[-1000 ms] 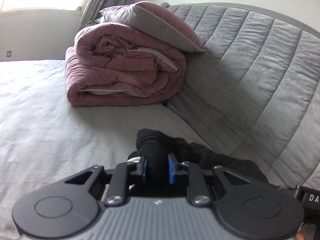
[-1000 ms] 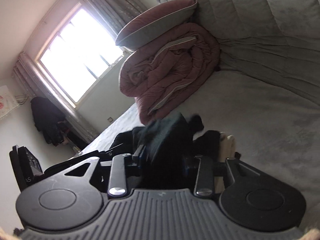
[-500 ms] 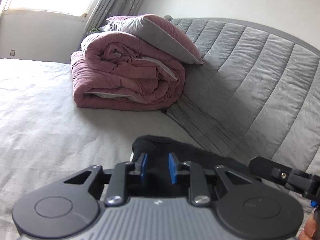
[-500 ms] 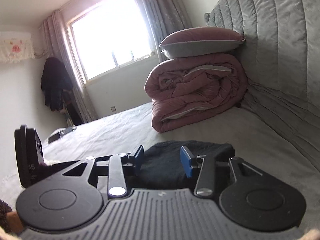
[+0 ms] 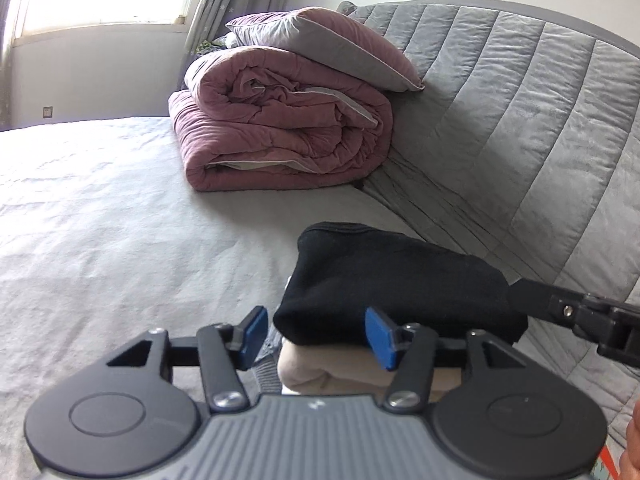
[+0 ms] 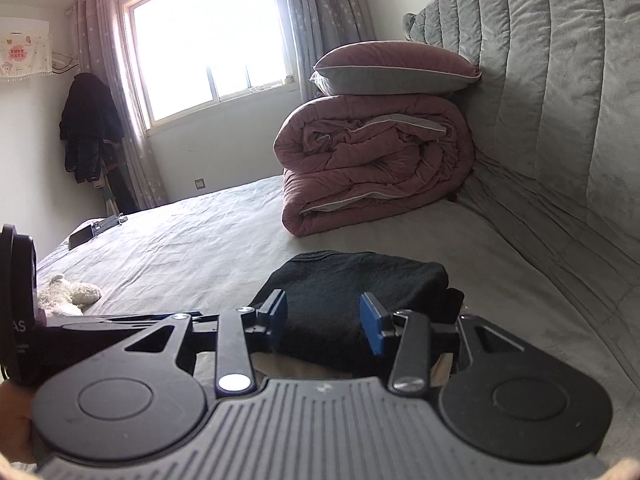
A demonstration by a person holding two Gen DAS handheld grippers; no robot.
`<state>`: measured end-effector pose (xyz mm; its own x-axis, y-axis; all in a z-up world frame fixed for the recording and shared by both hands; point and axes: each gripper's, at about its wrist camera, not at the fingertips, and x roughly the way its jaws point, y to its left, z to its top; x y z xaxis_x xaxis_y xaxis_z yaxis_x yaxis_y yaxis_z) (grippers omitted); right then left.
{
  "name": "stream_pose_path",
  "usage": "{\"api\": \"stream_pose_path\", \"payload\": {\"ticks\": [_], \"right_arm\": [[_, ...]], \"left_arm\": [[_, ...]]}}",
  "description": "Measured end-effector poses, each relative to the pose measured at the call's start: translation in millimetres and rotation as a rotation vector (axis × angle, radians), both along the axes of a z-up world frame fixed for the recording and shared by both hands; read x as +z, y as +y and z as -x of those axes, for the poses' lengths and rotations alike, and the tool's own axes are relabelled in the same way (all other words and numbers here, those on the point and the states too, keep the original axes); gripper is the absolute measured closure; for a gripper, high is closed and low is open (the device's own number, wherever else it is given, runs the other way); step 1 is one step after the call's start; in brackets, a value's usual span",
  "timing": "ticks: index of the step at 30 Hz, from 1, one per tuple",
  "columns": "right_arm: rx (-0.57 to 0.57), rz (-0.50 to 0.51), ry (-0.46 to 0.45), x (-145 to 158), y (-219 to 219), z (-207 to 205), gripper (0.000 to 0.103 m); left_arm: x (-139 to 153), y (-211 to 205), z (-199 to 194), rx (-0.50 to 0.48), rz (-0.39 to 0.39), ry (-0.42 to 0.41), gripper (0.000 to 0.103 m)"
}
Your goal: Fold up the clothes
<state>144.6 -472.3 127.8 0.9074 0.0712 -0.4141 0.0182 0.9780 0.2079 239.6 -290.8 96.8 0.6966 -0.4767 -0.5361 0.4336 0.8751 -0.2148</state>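
Note:
A folded black garment [image 5: 392, 280] lies on top of a folded beige garment [image 5: 324, 372] on the grey bed, close to the headboard. It also shows in the right wrist view [image 6: 352, 292]. My left gripper [image 5: 316, 336] is open, its blue pads at the near edge of the black garment, holding nothing. My right gripper [image 6: 324, 322] is open too, just short of the stack. The right gripper's finger [image 5: 576, 312] reaches in at the right of the left wrist view.
A rolled pink duvet [image 5: 280, 136] with a pink and grey pillow [image 5: 332, 44] on it sits against the quilted grey headboard [image 5: 520, 120]. A white plush toy [image 6: 68, 294] and a phone [image 6: 82, 234] lie on the bed's left side. Window and hanging coats stand beyond.
Both grippers were shut on the black garment, lowered it onto the stack, then opened and drew back a little. The garment now lies flat and folded.

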Motion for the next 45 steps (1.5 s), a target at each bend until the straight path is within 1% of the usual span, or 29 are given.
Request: {"api": "stream_pose_path", "payload": {"ticks": [2,5,6,7,9,11,13,14,18,24,26,29,33,37,45], "right_arm": [[-0.036,0.033,0.012,3.5,8.9,9.6,0.049],[-0.095,0.064,0.053,4.7,22.2,27.7,0.037],[-0.114,0.054,0.073,3.9,24.1,33.3,0.034],[-0.135,0.035,0.093,2.9,25.2,38.6,0.032],[-0.172,-0.019,0.125,0.6,26.0,49.3,0.025],[-0.19,-0.048,0.15,-1.0,28.1,58.8,0.02],[-0.191,-0.044,0.161,-2.3,33.3,68.5,0.011],[-0.185,-0.035,0.162,-3.0,36.9,73.5,0.001],[-0.173,-0.035,0.181,-8.9,46.7,88.0,0.0],[-0.223,-0.052,0.219,-17.2,49.5,94.9,0.0],[-0.23,-0.048,0.238,-17.9,49.1,95.4,0.0],[-0.234,-0.013,0.244,-17.5,50.3,95.2,0.0],[-0.235,-0.006,0.255,-18.8,48.5,94.3,0.0],[-0.246,0.002,0.262,-18.5,49.4,95.3,0.0],[-0.216,0.045,0.264,-13.4,61.3,98.0,0.0]], "left_arm": [[6.5,3.2,15.2,0.006,-0.046,-0.011,0.033],[15.7,6.3,37.0,0.007,-0.112,-0.01,0.017],[18.3,8.5,44.0,0.014,-0.121,-0.001,0.013],[20.1,10.9,49.5,0.02,-0.127,0.014,0.011],[22.1,14.7,59.7,0.029,-0.14,0.031,0.004],[23.0,17.6,69.5,0.03,-0.155,0.04,0.001],[22.4,19.1,76.7,0.02,-0.169,0.052,0.001],[21.8,19.6,78.9,0.015,-0.174,0.067,0.001],[18.4,21.6,82.7,0.015,-0.187,0.123,0.001],[8.1,23.3,86.3,0.05,-0.207,0.176,0.001],[5.9,21.7,86.6,0.052,-0.224,0.176,0.001],[2.9,19.6,87.0,0.054,-0.244,0.178,0.001],[0.9,17.7,88.3,0.058,-0.265,0.189,0.001],[5.2,17.7,94.6,0.052,-0.304,0.164,0.001],[15.9,29.6,98.4,0.067,-0.311,0.142,0.001]]}}
